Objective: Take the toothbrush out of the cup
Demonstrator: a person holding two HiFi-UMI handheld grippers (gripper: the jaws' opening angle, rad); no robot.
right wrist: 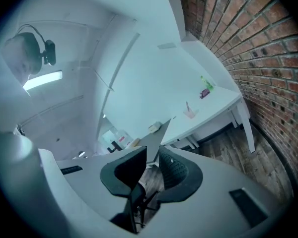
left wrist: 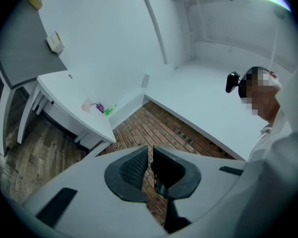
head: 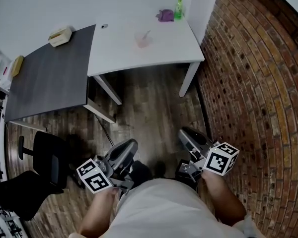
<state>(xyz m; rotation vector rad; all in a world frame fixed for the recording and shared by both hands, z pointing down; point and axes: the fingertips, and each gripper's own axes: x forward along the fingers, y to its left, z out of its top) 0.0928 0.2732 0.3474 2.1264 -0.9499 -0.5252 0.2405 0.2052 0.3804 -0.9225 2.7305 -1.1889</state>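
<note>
A clear pinkish cup (head: 143,39) with a toothbrush (head: 146,35) standing in it sits near the middle of the white table (head: 119,53), far ahead of me. Both grippers hang close to my body over the wooden floor, well short of the table. My left gripper (head: 132,145) holds nothing, and its pads stand almost together with only a slit between them. My right gripper (head: 185,134) is empty too, with a narrow gap between its pads. The left gripper view shows the cup (left wrist: 87,104) small and far beyond the left gripper (left wrist: 150,155). The right gripper view has the cup (right wrist: 189,112) beyond the right gripper (right wrist: 153,155).
A purple object (head: 165,15) and a green bottle (head: 179,9) stand at the white table's far right corner. A dark grey table (head: 49,83) with a tissue box (head: 59,35) adjoins on the left. A black office chair (head: 39,172) is at lower left; a brick wall (head: 258,83) runs along the right.
</note>
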